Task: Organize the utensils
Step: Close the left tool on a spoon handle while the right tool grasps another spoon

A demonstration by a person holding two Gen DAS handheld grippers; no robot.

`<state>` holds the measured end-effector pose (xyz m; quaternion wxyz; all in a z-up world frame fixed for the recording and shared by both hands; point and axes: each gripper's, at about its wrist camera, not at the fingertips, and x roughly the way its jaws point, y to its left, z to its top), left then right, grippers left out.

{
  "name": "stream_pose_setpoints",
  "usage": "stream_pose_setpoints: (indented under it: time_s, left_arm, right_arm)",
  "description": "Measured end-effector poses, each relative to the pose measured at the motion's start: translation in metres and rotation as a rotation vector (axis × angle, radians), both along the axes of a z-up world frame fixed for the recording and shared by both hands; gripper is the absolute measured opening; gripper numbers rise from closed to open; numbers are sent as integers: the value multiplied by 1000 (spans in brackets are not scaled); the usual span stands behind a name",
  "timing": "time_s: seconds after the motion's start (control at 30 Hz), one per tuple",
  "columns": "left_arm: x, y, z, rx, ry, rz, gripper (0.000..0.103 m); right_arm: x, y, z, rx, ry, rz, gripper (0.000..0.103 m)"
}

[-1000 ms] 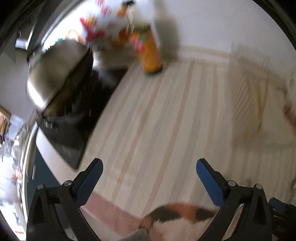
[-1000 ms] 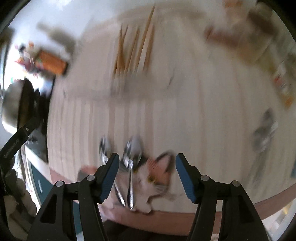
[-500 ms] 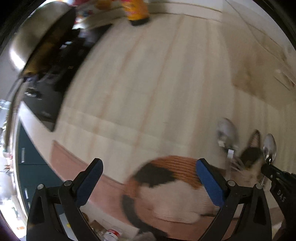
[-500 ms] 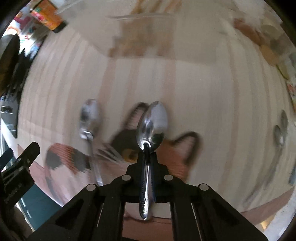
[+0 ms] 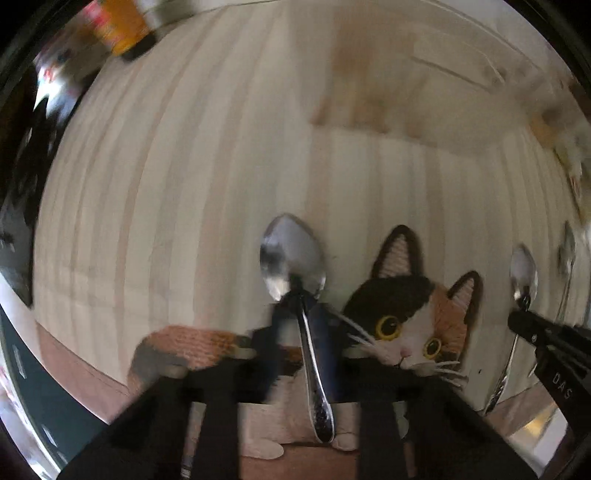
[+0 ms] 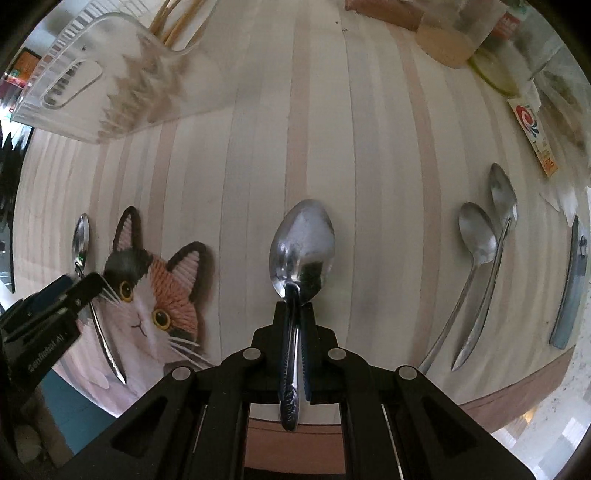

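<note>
My left gripper point(image 5: 301, 306) is shut on a steel spoon point(image 5: 291, 254), bowl forward, over a cat-shaped mat point(image 5: 410, 328). It also shows at the left of the right wrist view point(image 6: 79, 280) with its spoon point(image 6: 80, 236). My right gripper point(image 6: 295, 302) is shut on a second steel spoon point(image 6: 303, 247) above the striped wooden table point(image 6: 332, 129). That gripper and its spoon point(image 5: 522, 273) show at the right of the left wrist view. Two more spoons point(image 6: 480, 236) lie on the table to the right.
A clear plastic organizer tray point(image 6: 74, 77) holding wooden chopsticks point(image 6: 173, 18) stands at the far left. A grey flat utensil point(image 6: 570, 288) lies near the right edge. Jars and packets point(image 6: 443, 40) crowd the far right. An orange container point(image 5: 118, 26) stands far left.
My left gripper has closed on the spoon beside the cat mat. My right gripper, shut on its spoon, has moved right, off the mat. Both views have steadied.
</note>
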<state>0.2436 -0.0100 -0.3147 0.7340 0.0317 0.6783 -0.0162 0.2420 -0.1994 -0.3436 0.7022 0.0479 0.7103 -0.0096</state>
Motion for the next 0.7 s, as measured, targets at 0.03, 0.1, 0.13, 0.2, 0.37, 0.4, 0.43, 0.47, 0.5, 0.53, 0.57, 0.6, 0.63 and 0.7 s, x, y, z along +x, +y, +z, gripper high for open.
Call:
stream_pose_setpoints:
  time_s: [0.03, 0.1, 0.13, 0.2, 0.37, 0.4, 0.43, 0.47, 0.5, 0.53, 0.57, 0.6, 0.63, 0.7]
  left_arm:
    - [0, -6, 1, 12, -3, -18, 5]
    - [-2, -15, 4, 18, -7, -49, 4]
    - [-4, -18, 5, 19, -7, -61, 4]
    - [-7, -24, 6, 27, -12, -82, 4]
    - [-17, -33, 9, 30, -15, -87, 4]
    - [-17, -34, 10, 29, -13, -89, 4]
    - [-19, -33, 7, 28, -13, -90, 4]
    - [-21, -34, 7, 26, -12, -87, 4]
    - [-20, -35, 6, 24, -12, -85, 4]
    - [-18, -36, 6, 23, -11, -87, 4]
    - [-16, -34, 4, 21, -9, -87, 4]
    - [-10, -27, 3, 19, -8, -87, 4]
    - [-10, -28, 3, 18, -5, -88, 4]
    - [-3, -17, -2, 17, -4, -88, 4]
  right_arm:
    - [0, 8, 1, -5, -1, 2, 7]
    - [-1, 10, -1, -7, -3, 5, 7]
    - [-2, 12, -1, -4, -4, 9, 7]
    - [-8, 27, 2, 28, 8, 18, 7]
    - [-15, 37, 1, 31, -3, 43, 7]
    - [-16, 38, 2, 34, -1, 38, 7]
    - [-17, 38, 1, 38, -2, 32, 7]
    - [-17, 38, 4, 42, -5, 28, 7]
    - [-16, 37, 6, 47, -7, 22, 6]
    - [-18, 27, 12, 52, -10, 19, 6]
    - [-18, 24, 12, 57, -12, 12, 6]
    - [-17, 21, 12, 63, -12, 5, 6]
    - [-15, 20, 12, 63, -13, 5, 6]
    - [-14, 14, 14, 59, -10, 6, 6]
